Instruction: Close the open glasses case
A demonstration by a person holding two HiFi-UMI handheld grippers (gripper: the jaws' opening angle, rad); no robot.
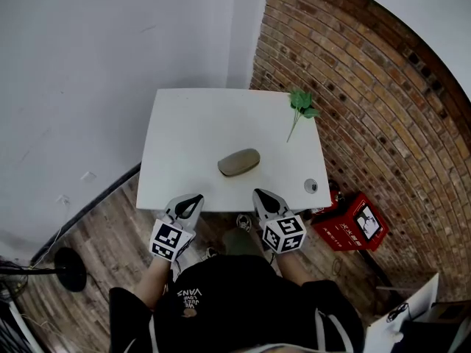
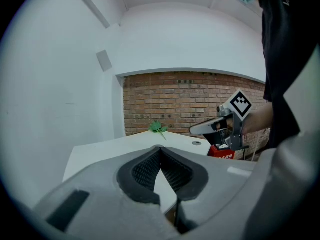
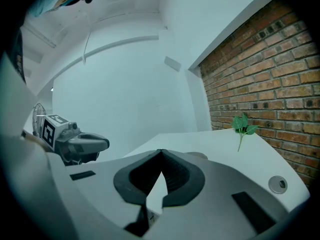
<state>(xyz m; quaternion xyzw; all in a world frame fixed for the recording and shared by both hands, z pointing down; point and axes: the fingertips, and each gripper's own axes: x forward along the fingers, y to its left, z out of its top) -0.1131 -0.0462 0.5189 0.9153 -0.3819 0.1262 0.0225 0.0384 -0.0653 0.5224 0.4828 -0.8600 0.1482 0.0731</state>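
Glasses case (image 1: 239, 162) lies near the middle of the white tabletop (image 1: 184, 123), a little toward the bottom edge of it in the head view. It is a long, round-ended brown-grey shape. Its long side runs left to right across the frame, with the right end tipped up a bit. From above it looks shut, with no gap showing. The left claw (image 1: 195, 197) and the right claw (image 1: 261, 193) sit at the bottom edge of the tabletop, and neither touches the case. Each claw's own view, left (image 2: 160, 149) and right (image 3: 161, 153), shows its two jaws pressed together with nothing between them. The case sits just above and between the two claws. The right claw looks a bit nearer, so I think it would have the shorter reach. A green leafy sprig (image 1: 300, 105) lies far off in the tabletop's upper right corner.
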